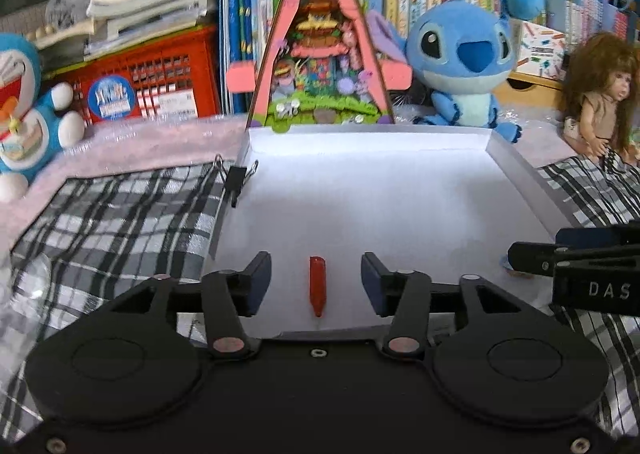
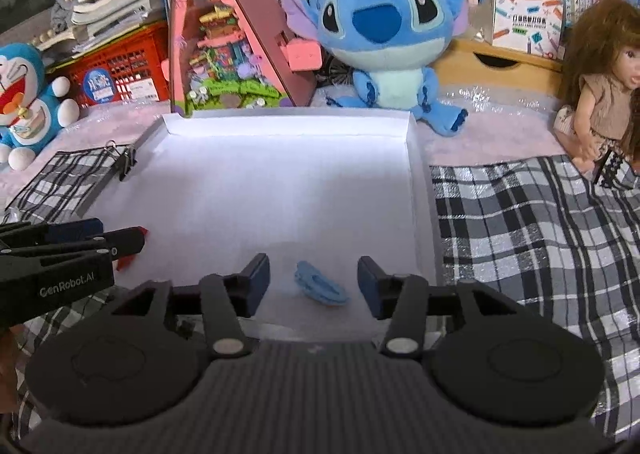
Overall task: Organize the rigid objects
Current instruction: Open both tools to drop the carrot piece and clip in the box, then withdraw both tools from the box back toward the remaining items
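Left gripper (image 1: 316, 284) fills the bottom of its own view, jaws spread wide, and a short red crayon-like stick (image 1: 317, 285) lies loose between them on the floor of the shallow white cardboard tray (image 1: 520, 170), touching neither pad. Over on the other view, the right gripper (image 2: 313, 282) is spread too, with a small blue plastic clip (image 2: 320, 288) lying flat between its jaws, again untouched.

Risk now: both pieces sit at the tray's six o'clock edge, right by the low near wall. A careless pull-back could drag or flick either one out onto the black-and-white checked cloth (image 2: 540, 234). The two grippers are also near each other, so a knock between them is possible.

Count: one red stick, one blue clip, one tray, and one black binder clip (image 1: 236, 178) at ten o'clock on the tray's left wall; possibly a second dark item at the doll's feet, too blurred to say.
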A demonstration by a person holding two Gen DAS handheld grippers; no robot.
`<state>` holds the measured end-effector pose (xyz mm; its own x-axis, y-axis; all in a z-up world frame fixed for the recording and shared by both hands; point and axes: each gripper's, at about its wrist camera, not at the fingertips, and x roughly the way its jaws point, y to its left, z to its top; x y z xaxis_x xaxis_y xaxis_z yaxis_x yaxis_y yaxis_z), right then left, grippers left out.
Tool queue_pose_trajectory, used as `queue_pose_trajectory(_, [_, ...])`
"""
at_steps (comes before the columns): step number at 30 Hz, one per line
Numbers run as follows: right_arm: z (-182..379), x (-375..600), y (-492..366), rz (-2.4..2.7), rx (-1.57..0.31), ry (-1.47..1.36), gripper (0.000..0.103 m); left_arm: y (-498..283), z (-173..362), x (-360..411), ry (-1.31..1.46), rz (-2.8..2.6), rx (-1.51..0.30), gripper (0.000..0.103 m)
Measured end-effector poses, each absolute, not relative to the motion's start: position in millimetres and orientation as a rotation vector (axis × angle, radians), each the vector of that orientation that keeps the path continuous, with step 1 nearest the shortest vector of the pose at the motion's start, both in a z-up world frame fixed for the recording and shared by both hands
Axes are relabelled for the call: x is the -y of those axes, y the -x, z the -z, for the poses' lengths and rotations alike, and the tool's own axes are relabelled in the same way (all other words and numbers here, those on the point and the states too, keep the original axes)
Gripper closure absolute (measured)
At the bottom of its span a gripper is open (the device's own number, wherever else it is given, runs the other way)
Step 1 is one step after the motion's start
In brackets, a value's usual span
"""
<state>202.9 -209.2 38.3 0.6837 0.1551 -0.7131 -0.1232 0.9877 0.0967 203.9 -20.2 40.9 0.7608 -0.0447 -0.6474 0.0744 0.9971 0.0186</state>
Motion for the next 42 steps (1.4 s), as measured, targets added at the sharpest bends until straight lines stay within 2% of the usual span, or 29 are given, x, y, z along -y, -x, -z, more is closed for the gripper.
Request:
queue_pose_trajectory(4, [-47,213,-190,-0.164,-0.774,-0.046,0.023,-189,-48,19,-0.045,0.076,-0.691,0.041])
queue_pose_trajectory(6, [-51,214,-181,-0.164,-0.752,-0.039,0.019,-180,-52,16,-0.034,0.075,-0.688,0.033])
queue_pose_trajectory(9, [-57,215,-169,-0.174,-0.726,-0.025,0.016,-166,-56,12,-0.021,0.077,-0.663,0.022])
queue_pose_trajectory(12, [-62,218,-155,-0.187,-0.705,-0.021,0.013,-150,-60,11,-0.033,0.085,-0.632,0.019])
queue_pose_trajectory(22, [-71,220,-111,-0.191,-0.624,0.000,0.000,-105,-61,7,-0.017,0.130,-0.615,0.015])
queue_pose_trajectory(42, [-44,224,-40,-0.187,-0.580,0.025,0.000,-38,-33,-2,0.001,0.140,-0.623,0.011])
